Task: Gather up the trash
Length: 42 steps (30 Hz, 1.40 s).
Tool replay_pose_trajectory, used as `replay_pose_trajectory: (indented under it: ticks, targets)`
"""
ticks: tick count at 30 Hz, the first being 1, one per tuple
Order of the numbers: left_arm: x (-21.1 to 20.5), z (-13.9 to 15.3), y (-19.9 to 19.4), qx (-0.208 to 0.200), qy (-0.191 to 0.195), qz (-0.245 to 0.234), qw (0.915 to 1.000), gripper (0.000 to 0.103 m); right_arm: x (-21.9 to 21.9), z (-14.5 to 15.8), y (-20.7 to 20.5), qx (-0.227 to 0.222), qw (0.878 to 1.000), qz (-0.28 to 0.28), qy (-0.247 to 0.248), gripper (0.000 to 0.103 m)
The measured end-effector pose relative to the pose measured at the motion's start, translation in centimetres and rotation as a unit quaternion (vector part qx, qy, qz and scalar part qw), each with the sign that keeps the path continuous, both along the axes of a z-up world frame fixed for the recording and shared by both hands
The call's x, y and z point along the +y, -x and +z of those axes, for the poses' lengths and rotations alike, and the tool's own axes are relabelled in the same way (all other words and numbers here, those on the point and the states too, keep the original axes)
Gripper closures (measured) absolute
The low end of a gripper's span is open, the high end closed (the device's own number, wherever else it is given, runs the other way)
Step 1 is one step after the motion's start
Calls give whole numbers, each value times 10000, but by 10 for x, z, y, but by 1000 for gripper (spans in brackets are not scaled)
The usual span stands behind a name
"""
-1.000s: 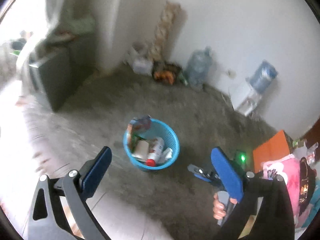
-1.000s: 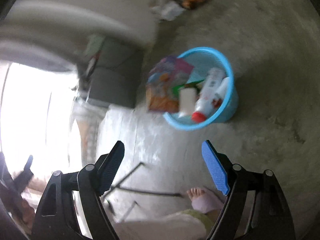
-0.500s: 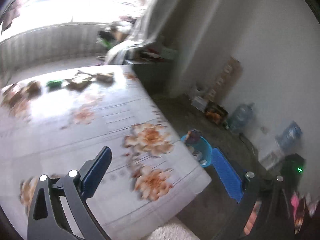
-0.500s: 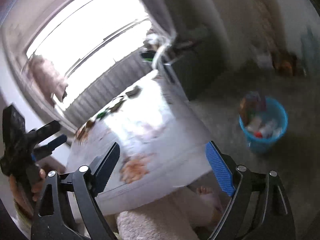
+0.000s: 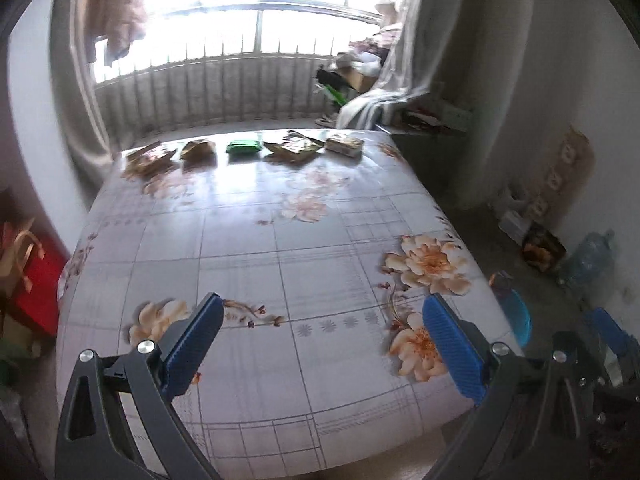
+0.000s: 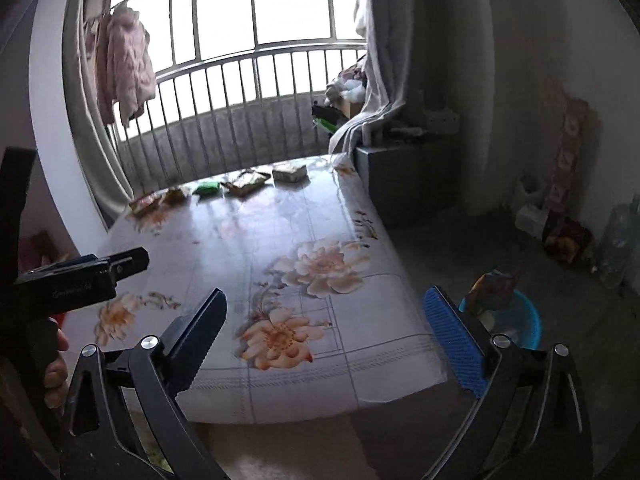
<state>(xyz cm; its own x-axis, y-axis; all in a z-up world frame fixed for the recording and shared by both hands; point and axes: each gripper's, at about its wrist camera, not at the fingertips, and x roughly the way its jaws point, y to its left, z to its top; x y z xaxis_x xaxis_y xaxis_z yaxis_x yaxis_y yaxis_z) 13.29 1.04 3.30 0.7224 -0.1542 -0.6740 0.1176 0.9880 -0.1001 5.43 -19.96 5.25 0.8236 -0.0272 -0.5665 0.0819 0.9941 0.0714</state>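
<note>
Change: a second ago we looked down at the floor and the blue basket; now both our views face the table and the window beyond it, and the right gripper's jaws have just been opening with nothing between them.
Table: our table (image 5: 248, 264), under a glossy flowered cloth, fills the middle of both views; its near edge sits just ahead of our fingers.
Window: barred and very bright behind the table's far edge, with a curtain at each side.
Basket: the blue basket (image 6: 516, 320) stands on the floor off the table's right near corner, already holding a packet and some pale things – in the left view it is half hidden behind the table edge (image 5: 518, 316).
Trash: a row of five pieces along the table's far edge – a flat wrapper (image 5: 150, 156), a crumpled brown packet (image 5: 198, 148), a green packet (image 5: 244, 147), a gold-brown wrapper (image 5: 294, 146) and a small box (image 5: 345, 144); all well away from us.
Left gripper (image 5: 322, 344): spread wide, empty, over the table's near end.
Right gripper (image 6: 324, 340): released, spread wide, empty.
</note>
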Motion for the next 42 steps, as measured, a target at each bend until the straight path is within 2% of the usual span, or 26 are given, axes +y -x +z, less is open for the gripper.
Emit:
replay_pose_trajectory:
  ticks: [3,8,12,20,26,42]
  targets:
    - [-4,-2,3,-82,-118,64,9999,5,1,-2,1,87,9998,-12,202,8]
    - [-14,-14,1,259,-324,339,9986,5,0,-13,-3,382,9991,-28,182,8]
    - [-14,-20,7,246,-358,655,9969,5,0,-21,-5,666,9974,-2,273,8]
    - [-27,-30,14,572,-542,549,9954,5,-8,-31,-3,1017,9940,-135,367,8]
    - [-25,-35,18,713,-515,647,9940,5,-6,-34,1,1115,9926,-66,487,8]
    - [-23,-37,20,820,-458,600,9938,5,-5,-40,5,1276,9902,-120,552,8]
